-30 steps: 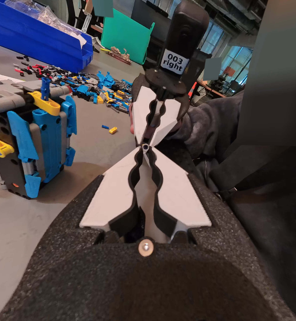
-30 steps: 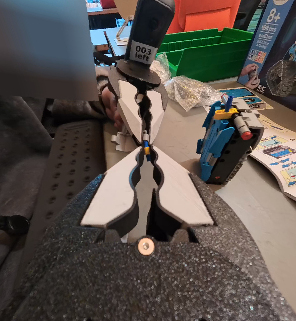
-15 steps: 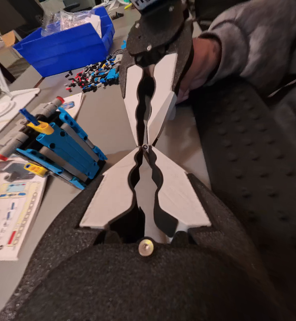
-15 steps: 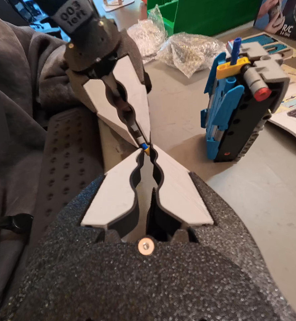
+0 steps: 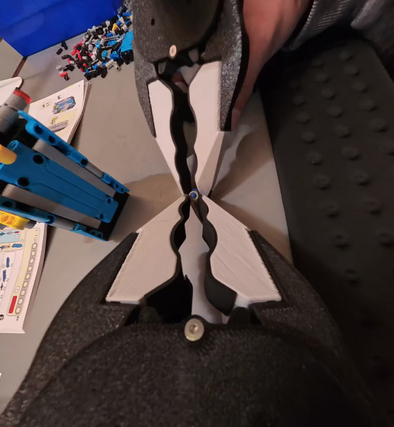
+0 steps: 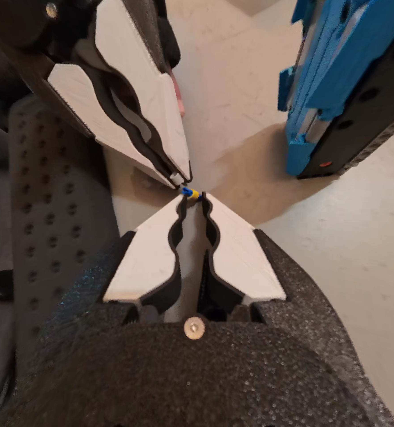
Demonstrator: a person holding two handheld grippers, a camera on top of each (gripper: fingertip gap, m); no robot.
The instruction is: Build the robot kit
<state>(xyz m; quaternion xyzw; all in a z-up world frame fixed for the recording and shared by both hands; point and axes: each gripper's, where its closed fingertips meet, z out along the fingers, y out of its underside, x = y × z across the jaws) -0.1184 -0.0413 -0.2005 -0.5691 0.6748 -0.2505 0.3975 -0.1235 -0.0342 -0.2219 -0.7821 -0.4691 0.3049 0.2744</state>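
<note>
Right wrist view showed the right gripper (image 6: 192, 198) clenched on a tiny blue-and-yellow pin (image 6: 190, 192), tip to tip with the left gripper (image 5: 193, 200), which pinched a small white piece (image 6: 175, 178) above the tabletop (image 6: 307, 242). Both looked light, stiff, best nipped at the ends.

A smooth grey table (image 5: 119, 129) fills the view, with a dark dotted chair seat (image 5: 344, 161) beside it.

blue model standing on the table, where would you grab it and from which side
Probably across the two broad faces of the blue model, near its upper half, coming from above. It stands tall on a narrow black base on the table, so a low or one-sided push could tip it.
</note>
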